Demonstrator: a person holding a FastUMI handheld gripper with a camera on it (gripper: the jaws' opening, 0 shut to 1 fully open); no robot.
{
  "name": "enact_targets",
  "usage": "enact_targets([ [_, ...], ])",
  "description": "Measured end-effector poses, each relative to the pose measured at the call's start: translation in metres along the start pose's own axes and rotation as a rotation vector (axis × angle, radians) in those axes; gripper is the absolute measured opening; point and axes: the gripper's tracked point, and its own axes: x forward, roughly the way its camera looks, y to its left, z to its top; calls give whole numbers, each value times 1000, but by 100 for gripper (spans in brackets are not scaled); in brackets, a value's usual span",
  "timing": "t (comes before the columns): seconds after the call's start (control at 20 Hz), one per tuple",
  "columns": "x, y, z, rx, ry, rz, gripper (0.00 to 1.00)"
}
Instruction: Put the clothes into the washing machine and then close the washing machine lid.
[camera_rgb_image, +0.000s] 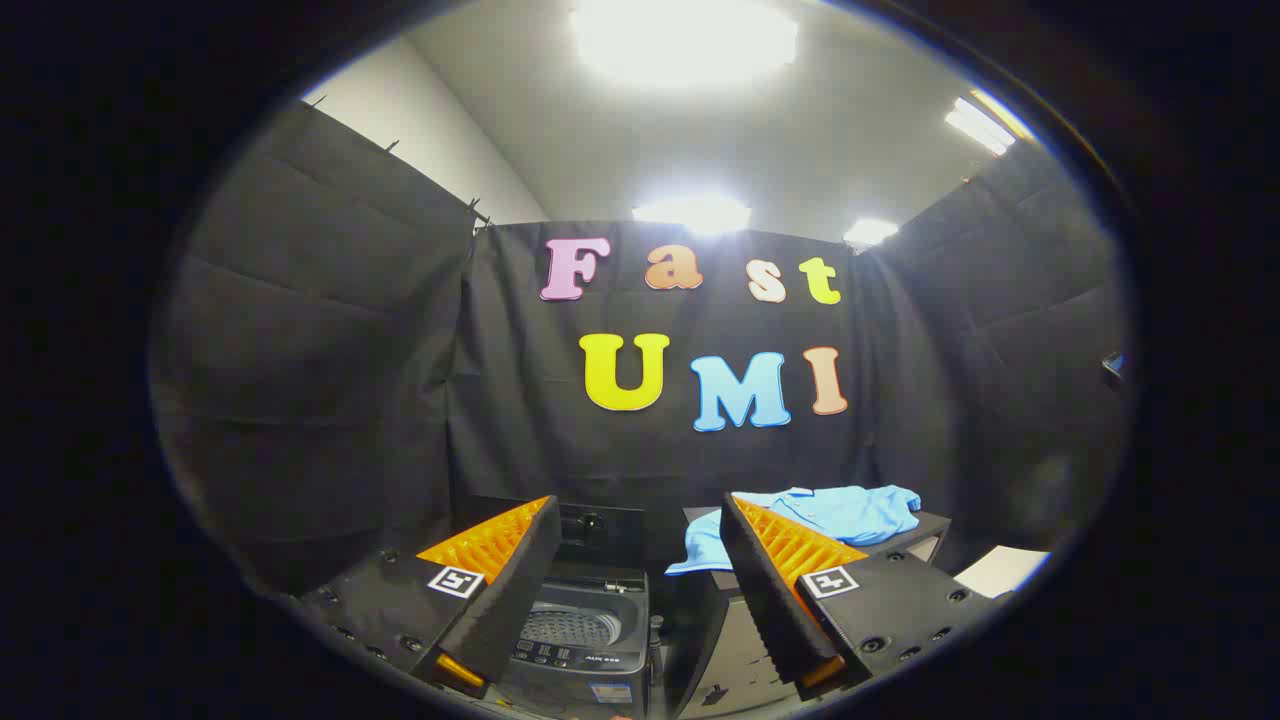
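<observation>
A light blue shirt (830, 518) lies spread on a dark stand (925, 530) beyond my right finger, with a sleeve hanging over the stand's left edge. To the left of the stand sits a small top-loading washing machine (585, 625) with its lid (600, 525) raised upright at the back and the drum showing. My gripper (636, 545) is open, held well back from both, with nothing between its fingers. The washing machine shows through the gap between the fingers, below and ahead.
Black cloth walls close the booth on three sides. A white sheet (1000, 570) lies on a surface to the right of the stand. Bright ceiling lights shine overhead.
</observation>
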Motion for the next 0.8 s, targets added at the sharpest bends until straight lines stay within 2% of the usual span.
enact_targets([
  [0.8,-17,-9,11,21,-20,24,99],
])
